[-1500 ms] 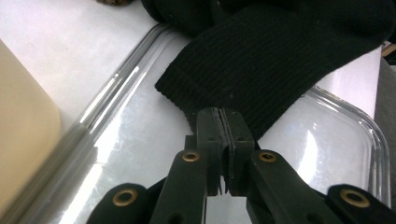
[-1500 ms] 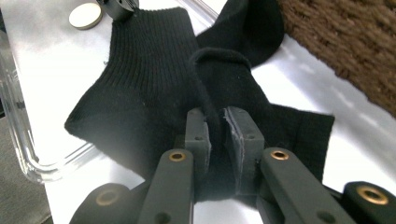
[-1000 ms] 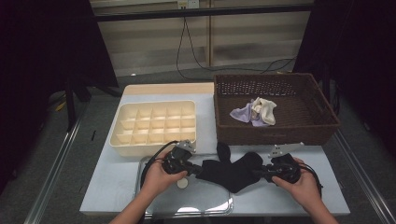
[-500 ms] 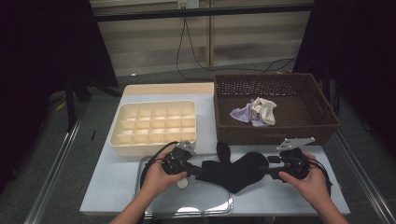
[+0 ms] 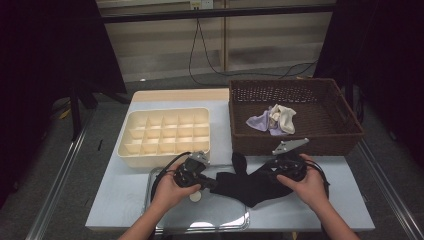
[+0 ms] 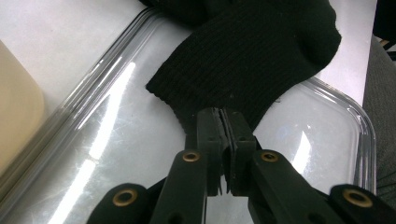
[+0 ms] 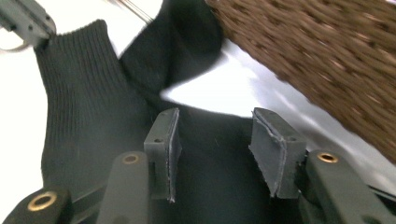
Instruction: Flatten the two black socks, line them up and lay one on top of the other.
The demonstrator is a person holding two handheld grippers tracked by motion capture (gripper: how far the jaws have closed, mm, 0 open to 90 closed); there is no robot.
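A black sock [image 5: 250, 185] lies across the table front, one end over a clear glass tray [image 5: 150, 190]. My left gripper [image 5: 212, 184] is shut on the ribbed cuff edge of the sock [image 6: 252, 60], its jaws [image 6: 223, 116] pinched together over the tray [image 6: 359, 126]. My right gripper [image 5: 270, 174] hovers over the sock's other end, just in front of the basket. Its jaws [image 7: 215, 130] stand apart and have just been closing. The sock [image 7: 79, 126] lies under and between them, and the pads [image 7: 166, 140] do not press on it.
A brown wicker basket [image 5: 300, 140] stands at the back right and holds a lilac and a cream sock [image 5: 272, 120]. Its woven wall [image 7: 327, 51] is close beside the right gripper. A beige divided box [image 5: 125, 145] sits at the back left.
The right hand has come back leftward and toward the basket, over the sock. The left hand has stayed where it was, still holding the cuff.
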